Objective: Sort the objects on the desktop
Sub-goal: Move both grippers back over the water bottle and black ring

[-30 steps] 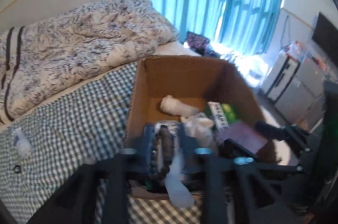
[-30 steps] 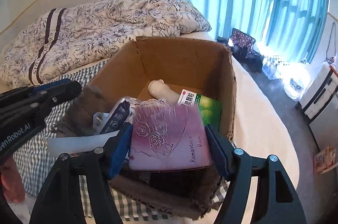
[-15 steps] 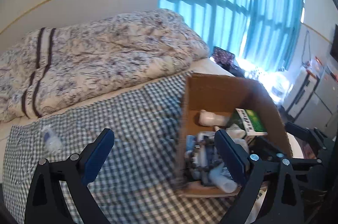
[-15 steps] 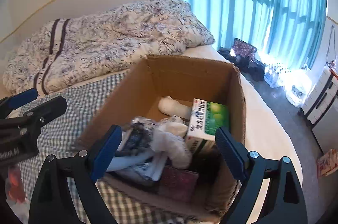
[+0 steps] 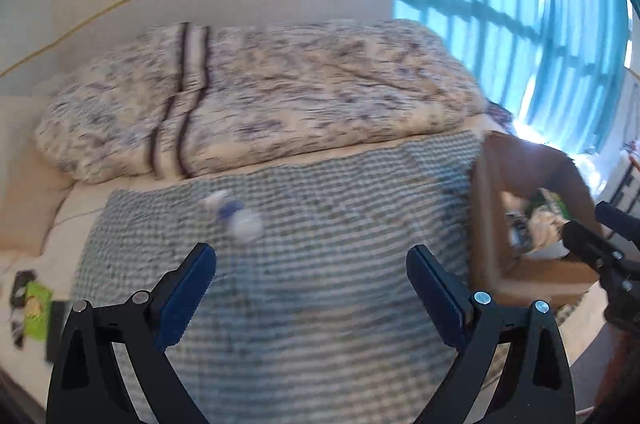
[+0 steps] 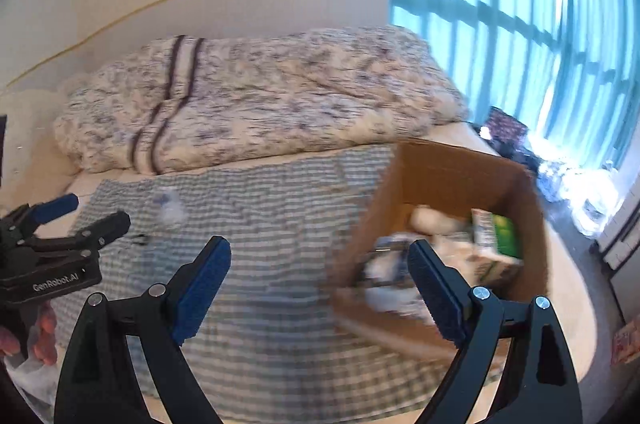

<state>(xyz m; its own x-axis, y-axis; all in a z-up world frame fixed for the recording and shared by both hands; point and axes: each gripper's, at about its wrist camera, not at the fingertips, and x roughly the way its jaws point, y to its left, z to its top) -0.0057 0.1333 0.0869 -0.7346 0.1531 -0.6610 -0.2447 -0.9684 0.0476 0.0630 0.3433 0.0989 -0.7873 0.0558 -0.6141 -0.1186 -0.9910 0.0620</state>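
A cardboard box with several sorted items, among them a green carton, stands on the checked cloth at the right; it also shows in the left wrist view. A small clear bottle with a blue part lies on the cloth, and it shows in the right wrist view. My left gripper is open and empty above the cloth. My right gripper is open and empty, left of the box.
A rumpled floral duvet lies behind the cloth. Blue curtains hang at the right. A green packet and dark items lie at the far left of the bed. Both views are blurred.
Both grippers let go of their items into the box, opened, and swung left away from it. The left view now faces the cloth and the small bottle.
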